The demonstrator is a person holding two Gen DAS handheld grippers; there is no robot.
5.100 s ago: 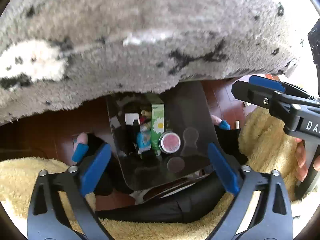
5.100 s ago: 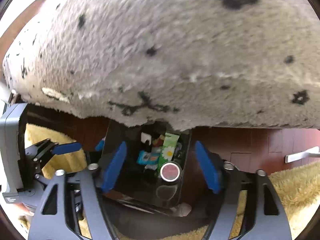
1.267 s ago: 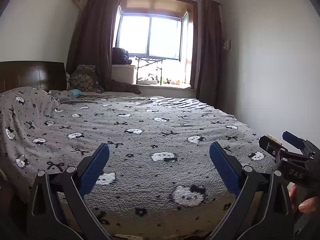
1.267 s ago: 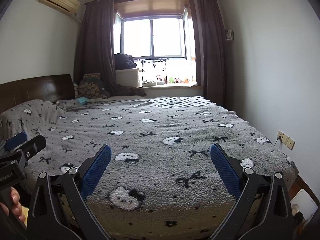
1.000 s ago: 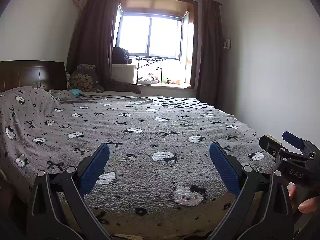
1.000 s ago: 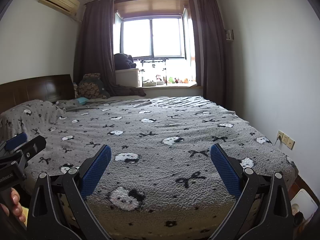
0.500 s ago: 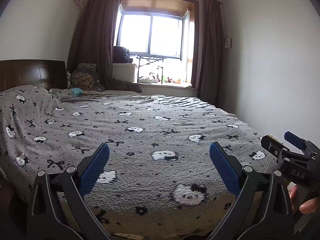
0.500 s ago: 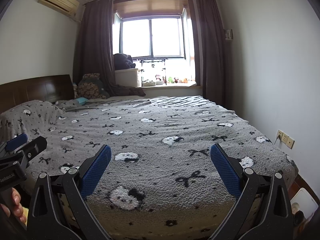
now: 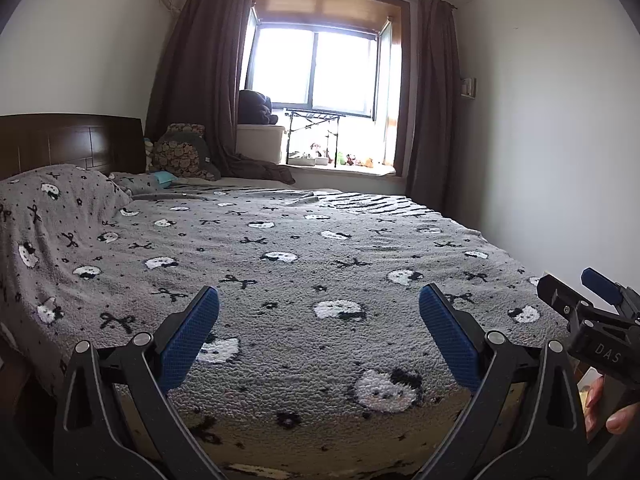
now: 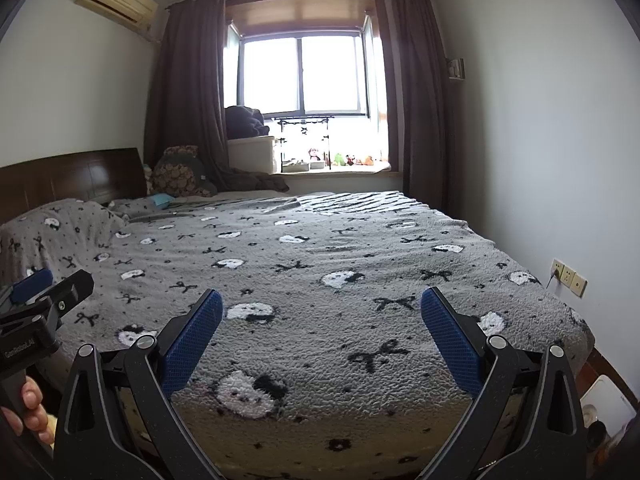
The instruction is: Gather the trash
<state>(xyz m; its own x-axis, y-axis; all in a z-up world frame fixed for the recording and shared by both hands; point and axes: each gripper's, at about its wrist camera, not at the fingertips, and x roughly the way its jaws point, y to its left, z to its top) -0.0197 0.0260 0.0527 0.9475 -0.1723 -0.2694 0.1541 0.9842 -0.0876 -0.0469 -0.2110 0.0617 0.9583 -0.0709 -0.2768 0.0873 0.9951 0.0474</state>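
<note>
Above the near edge of the bed (image 9: 304,248), the left tool (image 9: 319,330) and right tool (image 10: 321,330) both gape wide, holding nothing. No trash shows on the blanket; it probably lies lower, out of view, so neither tool is clearly nearer.

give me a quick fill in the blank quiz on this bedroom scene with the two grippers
1. The left gripper has its blue-padded jaws ____ with nothing between them.
2. The right gripper points over a grey fleece bedspread patterned with cat faces and black ____.
3. Dark brown ____ hang beside the bright window.

Missing words: open; bows; curtains
</note>
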